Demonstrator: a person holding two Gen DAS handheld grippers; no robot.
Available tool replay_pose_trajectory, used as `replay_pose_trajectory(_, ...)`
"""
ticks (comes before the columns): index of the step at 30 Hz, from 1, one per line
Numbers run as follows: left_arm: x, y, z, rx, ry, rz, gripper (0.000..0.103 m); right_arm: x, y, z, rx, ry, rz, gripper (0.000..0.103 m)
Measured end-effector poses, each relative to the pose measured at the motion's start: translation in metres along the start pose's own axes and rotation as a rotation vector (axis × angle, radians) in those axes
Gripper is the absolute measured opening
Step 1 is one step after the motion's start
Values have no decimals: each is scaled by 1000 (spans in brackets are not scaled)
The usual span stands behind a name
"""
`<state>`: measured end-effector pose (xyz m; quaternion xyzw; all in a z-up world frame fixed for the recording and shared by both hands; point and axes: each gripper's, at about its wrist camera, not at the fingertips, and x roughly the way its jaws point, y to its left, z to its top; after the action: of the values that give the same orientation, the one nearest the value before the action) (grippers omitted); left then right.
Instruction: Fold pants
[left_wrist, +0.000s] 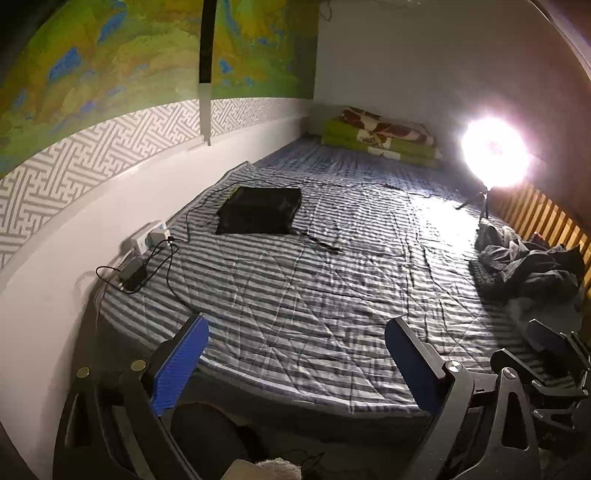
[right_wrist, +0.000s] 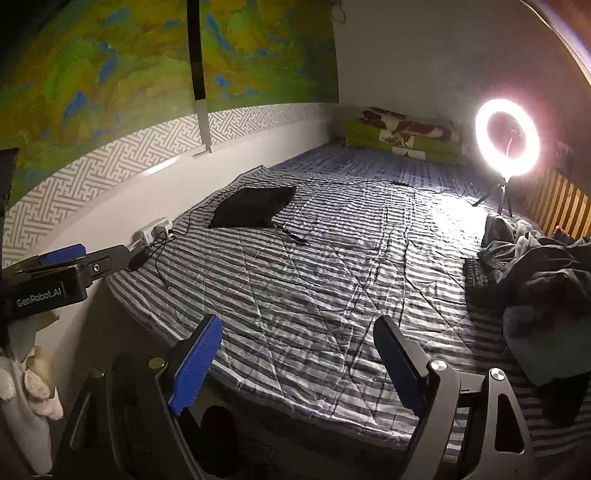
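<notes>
A heap of dark crumpled clothes (left_wrist: 528, 266) (right_wrist: 535, 280) lies at the right edge of the striped bed (left_wrist: 314, 295) (right_wrist: 314, 280). A flat, black folded garment (left_wrist: 258, 210) (right_wrist: 251, 206) rests near the wall on the far left of the bed. My left gripper (left_wrist: 295, 354) hangs open over the bed's near edge, nothing between its blue pads. My right gripper (right_wrist: 297, 358) is open too, just as bare, with the heap to its right. Neither touches any cloth. The left gripper's fingers (right_wrist: 64, 254) show at the left of the right wrist view.
A lit ring light (left_wrist: 495, 151) (right_wrist: 508, 136) on a tripod stands at the bed's far right. Folded green bedding (left_wrist: 380, 136) lies at the head. A wall socket, charger and cables (left_wrist: 147, 243) run along the left wall and across the quilt. Wooden slats (left_wrist: 546, 218) border the right side.
</notes>
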<state>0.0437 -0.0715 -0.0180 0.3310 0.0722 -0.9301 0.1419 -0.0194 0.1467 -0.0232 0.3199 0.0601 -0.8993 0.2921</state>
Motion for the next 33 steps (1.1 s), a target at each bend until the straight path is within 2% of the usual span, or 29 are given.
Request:
replay_pose_trajectory(8, 9, 7, 3, -8, 9, 16, 98, 13, 1, -2, -3, 30, 9, 81)
replay_pose_trajectory(21, 30, -13, -7, 39, 42, -10, 98, 22, -4, -13, 21, 52, -17, 81)
replay_pose_trajectory(33, 26, -11, -12, 30, 35, 0, 98, 22, 1, -15, 26, 58, -8, 81)
